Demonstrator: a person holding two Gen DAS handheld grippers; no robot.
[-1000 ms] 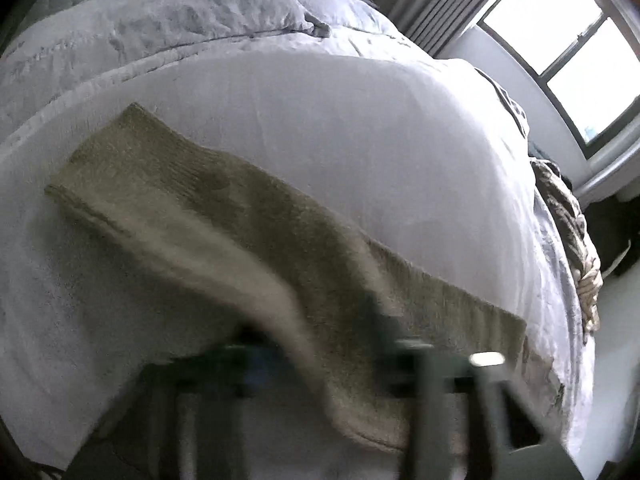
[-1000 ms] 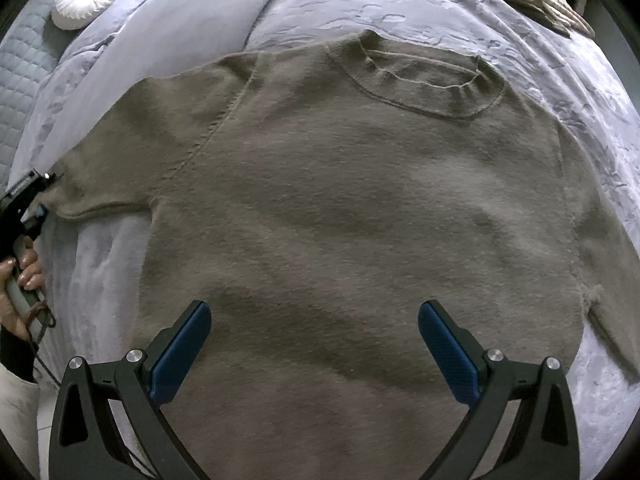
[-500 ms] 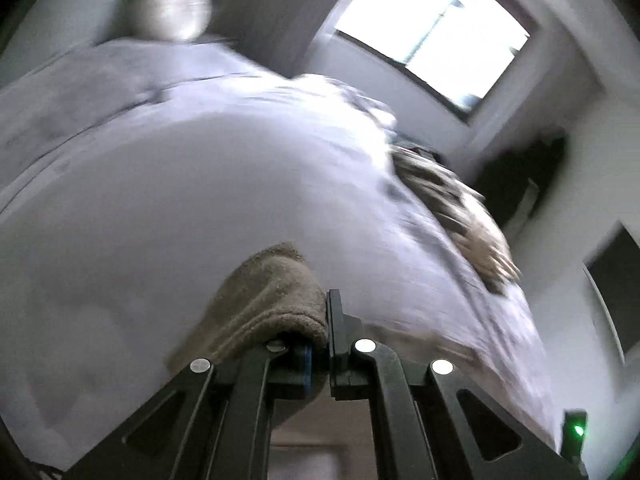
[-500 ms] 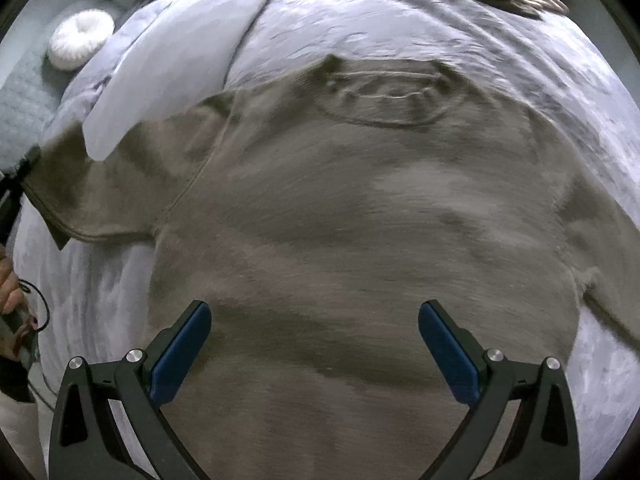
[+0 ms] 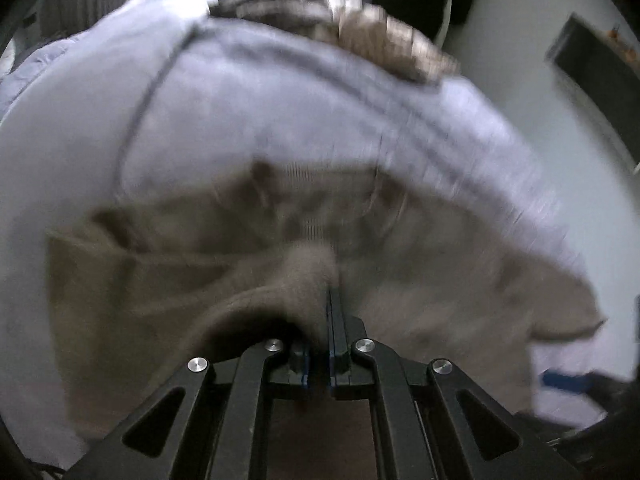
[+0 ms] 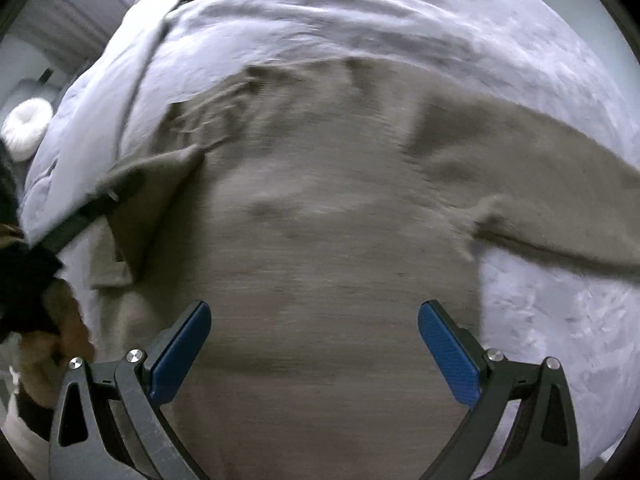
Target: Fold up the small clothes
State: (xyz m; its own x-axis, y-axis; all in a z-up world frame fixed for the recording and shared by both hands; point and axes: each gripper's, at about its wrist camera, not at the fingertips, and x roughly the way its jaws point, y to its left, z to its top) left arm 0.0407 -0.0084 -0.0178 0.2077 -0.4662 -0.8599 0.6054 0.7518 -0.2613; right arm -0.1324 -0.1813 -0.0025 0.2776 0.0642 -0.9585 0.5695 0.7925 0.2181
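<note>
- I see the bed [image 6: 400, 12] filling most of both views, covered by a pale lavender-grey duvet [image 5: 280, 112] with crinkled fabric and a seam running down its left part.
- The task's garment, an olive-brown knitted sweater [image 6: 320, 220], lies spread on the duvet in the middle of the bed; in the right wrist view its body runs from the lower edge up to the centre, and one sleeve [image 6: 560, 200] stretches off to the right.
- The other sleeve [image 5: 308, 276] is lifted and bunched, drawn across over the sweater's body toward the middle.
- A beige chunky-knit throw [image 5: 380, 36] lies at the far edge of the bed, beyond the sweater and apart from it.
- My right gripper [image 6: 314, 348] hangs over the lower part of the sweater with its jaws spread wide; the blue pads [image 6: 448, 356] stand well apart and nothing is between them.
- My left gripper [image 5: 326, 320] has its jaws pressed together, clamped on a fold of the lifted sleeve, which humps up just ahead of them.
- At the left edge of the right wrist view I see the person's hand [image 6: 60, 344] gripping the left tool's handle.
- A white round cushion [image 6: 26, 128] sits far off at the left, near the head of the bed.
- Both views are smeared by blur, so finer knit detail is lost on me.
</note>
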